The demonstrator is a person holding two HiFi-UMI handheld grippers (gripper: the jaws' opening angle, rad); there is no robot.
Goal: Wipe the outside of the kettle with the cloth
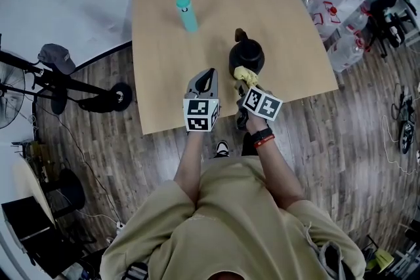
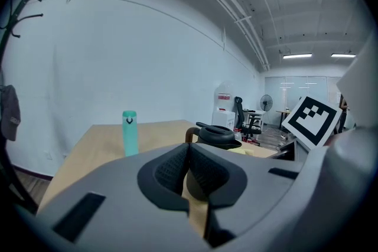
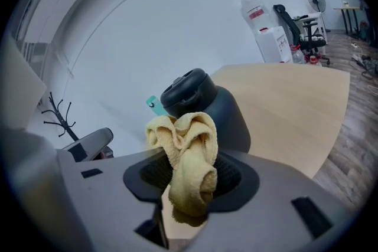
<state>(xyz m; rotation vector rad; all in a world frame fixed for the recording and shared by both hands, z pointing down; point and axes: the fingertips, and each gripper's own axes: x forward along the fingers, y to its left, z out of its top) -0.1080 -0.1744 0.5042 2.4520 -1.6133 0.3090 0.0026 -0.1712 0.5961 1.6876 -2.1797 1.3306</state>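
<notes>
As the right gripper's (image 3: 190, 186) jaws clamp a bunched yellow cloth (image 3: 188, 156), its folds spilling above and below the pads, the black kettle (image 3: 215, 109) stands upright dead ahead of them, its lid (image 3: 184, 87) rising just behind the top of the bundle. The kettle's long axis runs vertical and its rounded wall faces the jaws, so the wipe looks to need only a short push forward and then a sweep round the curve. From the head view the cloth sits at the kettle's near edge. No gap shows between them, but contact cannot be confirmed.

The left gripper (image 1: 202, 87) hangs just left of the kettle on the person's side, its jaws closed pad to pad on nothing. From its own view the kettle lies ahead and slightly right of the jaws. Of the two, the right gripper is plainly the nearer and the one placed to work, while the left appears free to steady the kettle if it shifts.

A brown-tipped part juts from the kettle's far side; whether it is handle or spout is unclear. Beyond the kettle and to its left, well apart, a teal bottle (image 1: 187, 13) stands upright on the pale wooden tabletop (image 1: 289, 16).
</notes>
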